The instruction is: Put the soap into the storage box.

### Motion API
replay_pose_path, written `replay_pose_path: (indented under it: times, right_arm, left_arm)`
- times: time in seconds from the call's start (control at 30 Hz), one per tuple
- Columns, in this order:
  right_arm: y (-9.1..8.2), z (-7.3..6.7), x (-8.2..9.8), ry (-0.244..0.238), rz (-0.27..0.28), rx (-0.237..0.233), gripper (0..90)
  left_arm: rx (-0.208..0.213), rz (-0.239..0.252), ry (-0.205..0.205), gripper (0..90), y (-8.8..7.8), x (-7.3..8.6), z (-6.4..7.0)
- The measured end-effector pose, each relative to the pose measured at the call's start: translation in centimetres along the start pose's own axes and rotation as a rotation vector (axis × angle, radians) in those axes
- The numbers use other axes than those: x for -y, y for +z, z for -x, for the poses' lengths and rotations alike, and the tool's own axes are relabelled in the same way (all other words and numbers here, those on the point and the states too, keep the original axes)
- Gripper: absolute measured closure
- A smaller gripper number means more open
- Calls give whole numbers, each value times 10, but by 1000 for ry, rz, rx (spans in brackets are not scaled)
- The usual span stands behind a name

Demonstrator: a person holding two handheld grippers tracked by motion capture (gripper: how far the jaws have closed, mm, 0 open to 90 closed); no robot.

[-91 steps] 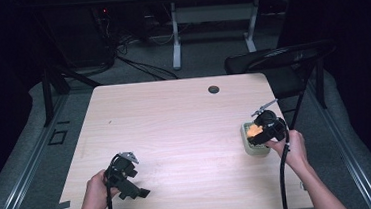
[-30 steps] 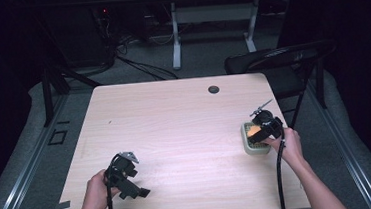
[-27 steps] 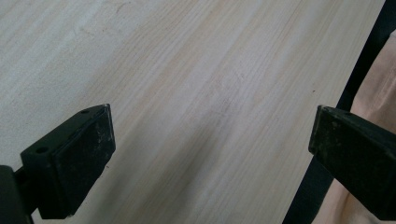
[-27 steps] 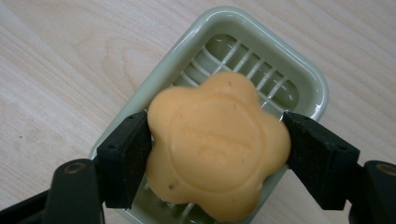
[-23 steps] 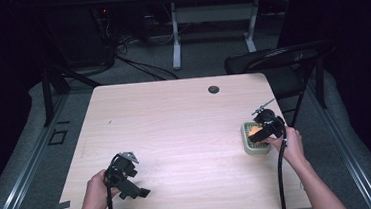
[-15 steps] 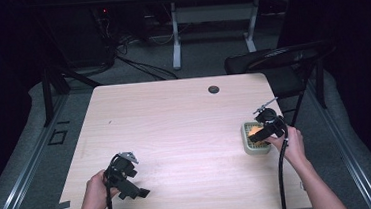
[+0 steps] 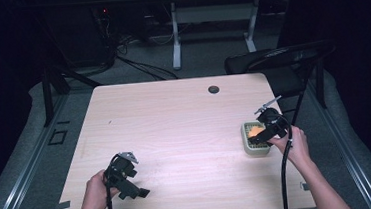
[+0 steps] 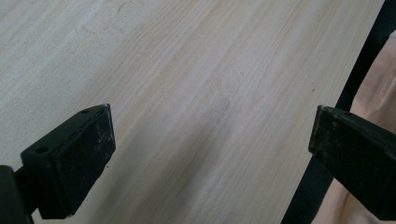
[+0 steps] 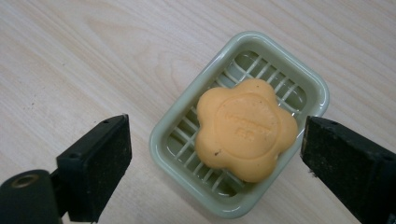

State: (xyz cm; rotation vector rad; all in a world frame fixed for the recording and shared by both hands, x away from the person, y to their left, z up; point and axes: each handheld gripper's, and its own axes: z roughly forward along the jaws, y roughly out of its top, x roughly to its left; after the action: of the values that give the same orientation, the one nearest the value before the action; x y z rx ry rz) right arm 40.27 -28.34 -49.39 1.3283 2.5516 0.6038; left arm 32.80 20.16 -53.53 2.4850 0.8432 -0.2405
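The right tongs (image 7: 265, 134) hang just above the pale green plastic soap dish (image 9: 243, 126), and their black jaws have just been opening; they now stand wide apart, one on either side of the dish and clear of it, with nothing pressed between them. In the right gripper view the orange flower-shaped bar of soap (image 9: 245, 133) lies flat on the slatted floor of the dish, toward the end nearer the right-hand jaw, its petals touching the rim there and leaving bare slats toward the other end. From above, the dish (image 7: 249, 147) sits near the right edge of the light wooden desk (image 7: 175, 130), with only a narrow strip of wood between it and that edge. On the other side of these tongs the wood runs bare across the whole middle of the desk.

The left tongs (image 7: 128, 178) are well apart from the dish, low over the near left corner of the desk, held in the left hand (image 7: 97, 191). Their jaws are spread wide with only bare wood between them, and in the left gripper view the near edge of the desk (image 8: 196, 116) cuts across just inside the right-hand jaw. A small round black cable grommet (image 7: 214, 89) sits near the far edge, far from both tongs.
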Motion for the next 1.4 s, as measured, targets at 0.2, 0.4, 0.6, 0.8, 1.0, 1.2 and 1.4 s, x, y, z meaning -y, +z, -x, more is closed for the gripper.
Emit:
replay_pose_path:
  times: [0.2, 0.4, 0.6, 0.8, 1.0, 1.2, 1.4]
  right_arm:
    - [-6, -6, 5, -25, -7, 3, 39]
    - [-11, -16, 10, -52, -7, 2, 31]
    - [-15, -31, 15, -76, -4, -7, 41]
    - [-15, -48, 23, -127, -30, -11, 42]
    - [-10, -63, 37, -147, -80, -31, 41]
    - [0, -73, 53, -180, -149, -40, 45]
    - [7, -75, 60, -187, -193, -57, 61]
  left_arm:
    - [-2, -2, 4, 7, 0, 0, 0]
    - [-2, -1, 4, 7, -1, 0, 0]
    - [-2, -2, 5, 7, -1, 0, -1]
    - [-1, -3, 5, 7, -1, 0, -1]
    - [0, -3, 6, 7, -1, 0, 0]
    - [-14, 1, 5, 7, 0, 0, 1]
    - [5, -2, 7, 7, -1, -1, 0]
